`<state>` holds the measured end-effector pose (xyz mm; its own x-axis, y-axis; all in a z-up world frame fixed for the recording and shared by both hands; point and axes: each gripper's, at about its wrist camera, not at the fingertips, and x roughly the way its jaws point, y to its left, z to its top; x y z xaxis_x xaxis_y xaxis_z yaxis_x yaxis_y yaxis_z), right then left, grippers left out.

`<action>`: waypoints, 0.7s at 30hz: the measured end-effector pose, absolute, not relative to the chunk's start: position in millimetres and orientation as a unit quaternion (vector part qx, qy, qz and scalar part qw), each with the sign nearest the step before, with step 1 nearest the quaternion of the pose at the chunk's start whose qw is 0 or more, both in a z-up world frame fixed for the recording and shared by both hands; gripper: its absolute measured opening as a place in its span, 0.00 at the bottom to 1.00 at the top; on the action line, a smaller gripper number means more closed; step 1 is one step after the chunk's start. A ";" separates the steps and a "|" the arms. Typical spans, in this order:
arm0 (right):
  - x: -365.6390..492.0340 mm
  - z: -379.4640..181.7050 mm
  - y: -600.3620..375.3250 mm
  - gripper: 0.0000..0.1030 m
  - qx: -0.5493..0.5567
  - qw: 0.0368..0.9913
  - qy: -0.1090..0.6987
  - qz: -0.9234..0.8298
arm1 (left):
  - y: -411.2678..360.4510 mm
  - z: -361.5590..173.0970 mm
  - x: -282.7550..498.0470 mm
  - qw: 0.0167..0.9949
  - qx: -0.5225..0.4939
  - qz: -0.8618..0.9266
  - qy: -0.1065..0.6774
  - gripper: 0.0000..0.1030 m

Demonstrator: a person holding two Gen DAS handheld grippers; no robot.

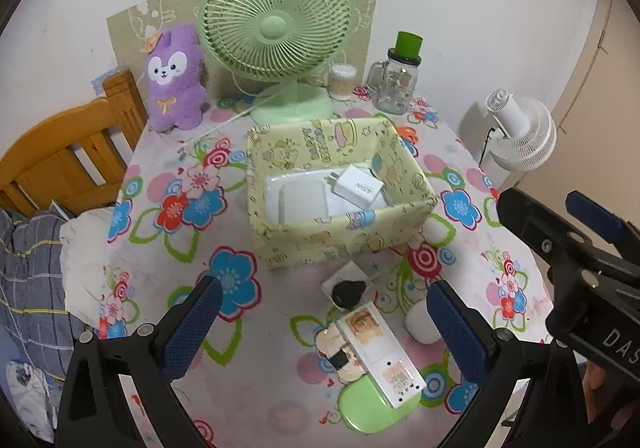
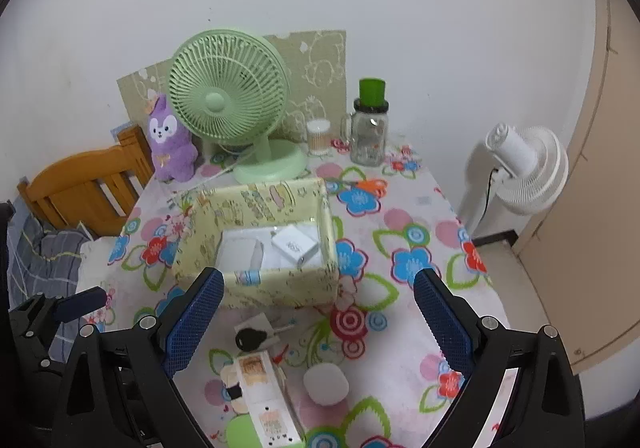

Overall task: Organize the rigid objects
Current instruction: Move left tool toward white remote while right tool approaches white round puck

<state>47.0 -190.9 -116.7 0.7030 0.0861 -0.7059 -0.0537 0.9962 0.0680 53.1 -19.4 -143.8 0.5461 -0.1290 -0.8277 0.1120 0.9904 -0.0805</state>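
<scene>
Two white items already lie in the pale yellow patterned fabric box (image 1: 340,236): a white wall charger with metal prongs (image 1: 357,186), tilted, resting on a flat white rectangular pad (image 1: 298,196). We read this box as the collection bin; it sits mid-table with its open top facing up, which suits drop-in placement.

Loose items remain in a cluster on the floral tablecloth (image 1: 168,184) just in front of the box: a black key fob lying on a small white card (image 2: 251,338), a long white rectangular case with orange print (image 1: 380,352) resting partly across a pale green oval case (image 1: 368,410), and a small white rounded pod (image 2: 326,384) just beside them. A flat beige piece with a black clip lies under the long case; we cannot tell what it is.

Left gripper (image 1: 324,322): jaws spread wide, holding nothing, hanging over the cluster. Right gripper (image 2: 318,318): likewise spread and holding nothing, above the same cluster, near the pod. We judge the task partway done, with either gripper poised for a pick.

Behind the box stand a green desk fan (image 1: 278,28), a purple plush rabbit (image 1: 174,78), a clear glass mug-jar with green lid (image 1: 394,82) and a cotton-swab tub (image 1: 342,80); likely not to be sorted.
</scene>
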 end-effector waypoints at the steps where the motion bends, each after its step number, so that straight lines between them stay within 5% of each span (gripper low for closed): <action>1: 46.6 -119.9 -192.9 0.95 0.025 0.921 0.388 0.038 | -21.3 -146.5 52.6 0.878 -0.009 -0.068 0.474 1.00; 21: 47.4 -187.3 -218.7 0.95 -0.017 0.910 0.408 0.069 | -55.5 -215.1 43.2 0.859 -0.056 -0.007 0.509 1.00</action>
